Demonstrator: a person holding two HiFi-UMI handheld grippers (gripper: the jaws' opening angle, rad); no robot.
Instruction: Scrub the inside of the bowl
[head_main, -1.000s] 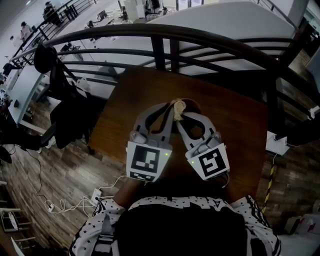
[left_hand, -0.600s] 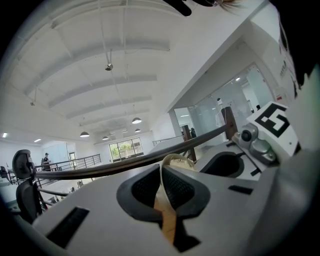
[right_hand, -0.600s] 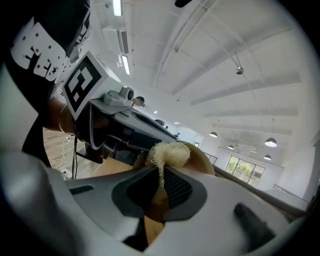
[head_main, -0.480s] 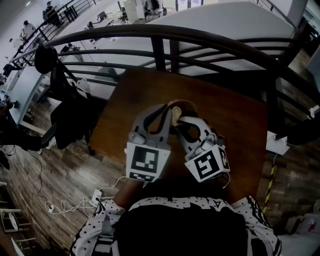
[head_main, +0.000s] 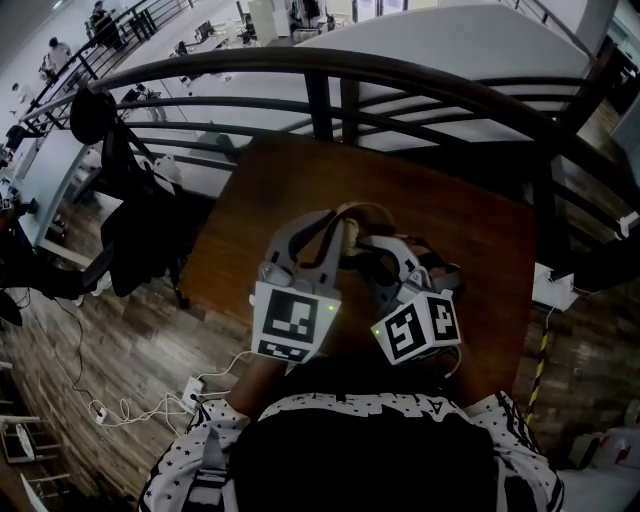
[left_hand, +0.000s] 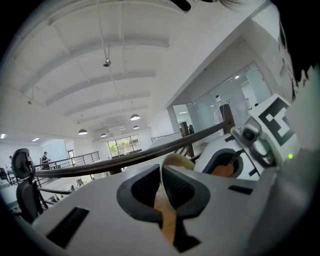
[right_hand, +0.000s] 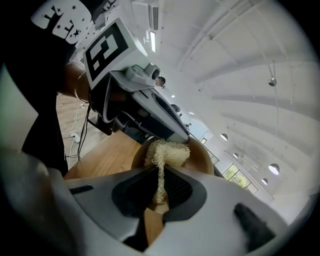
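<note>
A light wooden bowl (head_main: 383, 213) is held tilted above the brown table (head_main: 270, 200). My left gripper (head_main: 338, 226) is shut on the bowl's rim (left_hand: 176, 161), which runs down between its pads in the left gripper view. The right gripper (head_main: 364, 240) is shut on a pale fibrous scrubber (right_hand: 167, 152). That scrubber presses against the inside of the bowl (right_hand: 205, 156). In the head view the scrubber (head_main: 351, 231) shows only as a small pale patch between the two grippers. The left gripper's body (right_hand: 135, 95) lies just beyond the bowl in the right gripper view.
A dark curved railing (head_main: 330, 75) runs close behind the table's far edge. A black garment (head_main: 130, 215) hangs on a stand to the left. A white cable (head_main: 150, 405) lies on the wood floor at the lower left.
The right gripper has swung to the right and rolled, so its marker cube now tips sideways. The scrubber has shifted inside the bowl. The left gripper has kept its place.
</note>
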